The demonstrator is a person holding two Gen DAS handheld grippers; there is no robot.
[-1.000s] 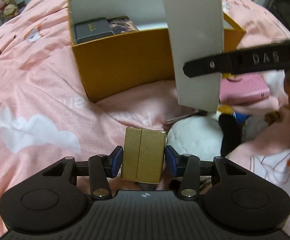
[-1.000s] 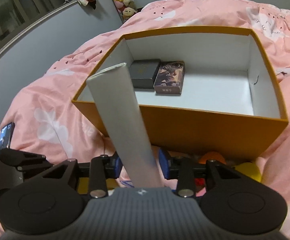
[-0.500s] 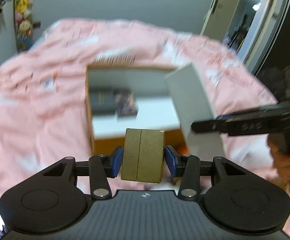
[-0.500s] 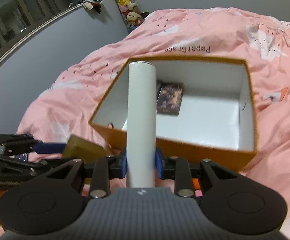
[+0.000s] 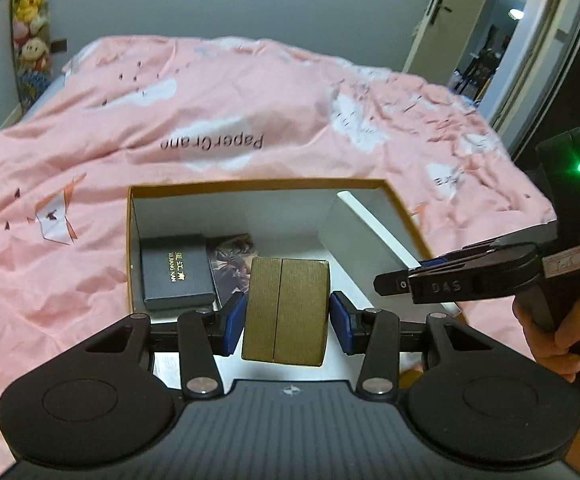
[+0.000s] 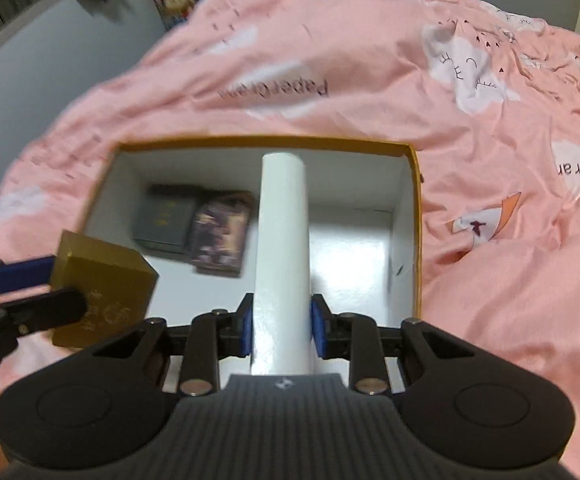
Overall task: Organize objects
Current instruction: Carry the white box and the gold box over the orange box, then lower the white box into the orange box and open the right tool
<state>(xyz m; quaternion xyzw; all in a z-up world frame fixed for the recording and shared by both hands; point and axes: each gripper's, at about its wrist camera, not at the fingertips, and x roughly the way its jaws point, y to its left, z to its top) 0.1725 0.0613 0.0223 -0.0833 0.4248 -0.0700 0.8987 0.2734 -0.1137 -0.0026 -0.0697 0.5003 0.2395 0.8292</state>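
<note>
A gold box is clamped by its side faces in the left gripper, over the near edge of the orange box. At three o'clock, a white box, judged light, stiff and smooth, is pinched across its narrow faces by the right gripper. Farther in, at eleven o'clock, a dark box and a card pack are seen lying on the floor of the orange box.

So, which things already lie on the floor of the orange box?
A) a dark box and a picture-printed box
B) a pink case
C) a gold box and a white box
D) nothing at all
A: the dark box and the picture-printed box lie side by side inside the orange box; the gold box and white box are held in the grippers.
</note>
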